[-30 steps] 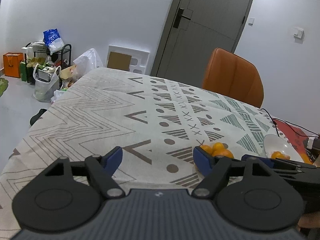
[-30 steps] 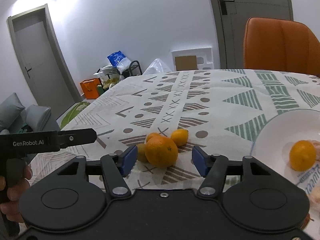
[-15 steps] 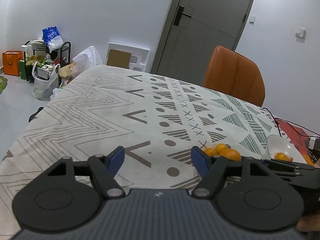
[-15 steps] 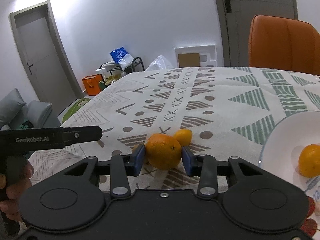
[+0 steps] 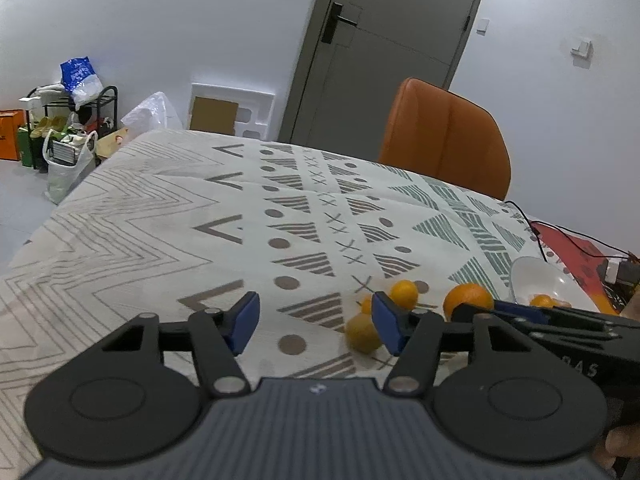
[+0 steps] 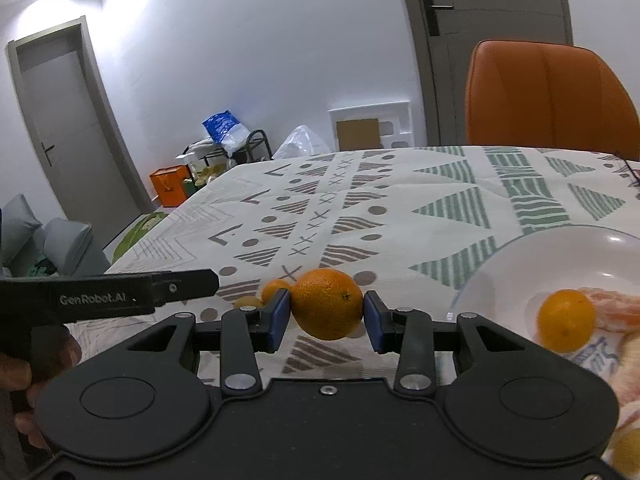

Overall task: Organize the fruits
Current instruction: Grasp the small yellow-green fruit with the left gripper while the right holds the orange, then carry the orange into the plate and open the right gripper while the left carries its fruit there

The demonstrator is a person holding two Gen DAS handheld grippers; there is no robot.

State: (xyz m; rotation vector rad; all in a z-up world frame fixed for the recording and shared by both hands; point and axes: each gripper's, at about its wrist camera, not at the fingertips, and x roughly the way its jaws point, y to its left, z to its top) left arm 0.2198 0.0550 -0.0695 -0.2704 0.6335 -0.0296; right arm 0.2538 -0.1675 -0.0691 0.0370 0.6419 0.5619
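Observation:
My right gripper [image 6: 326,320] is shut on a large orange [image 6: 327,304], held just above the patterned tablecloth. To its right stands a white bowl [image 6: 500,264] holding a small orange [image 6: 566,320] and peeled segments [image 6: 612,308]. In the left wrist view, my left gripper [image 5: 314,322] has its jaws closing, with only cloth between them. A yellowish fruit [image 5: 362,334] lies by its right finger, and a small orange [image 5: 404,294] sits just beyond. The same large orange [image 5: 468,300] shows at the tip of the right gripper, and the bowl [image 5: 536,280] stands behind it.
An orange chair [image 6: 548,96] stands at the table's far side. Cables and a red mat [image 5: 576,252] lie at the right edge. Bags, a rack and boxes [image 5: 64,128] sit on the floor beyond the left edge.
The right gripper closed on the large orange and carried it off the small fruits toward the bowl. The left gripper's jaws narrowed as it moved nearer the small fruits.

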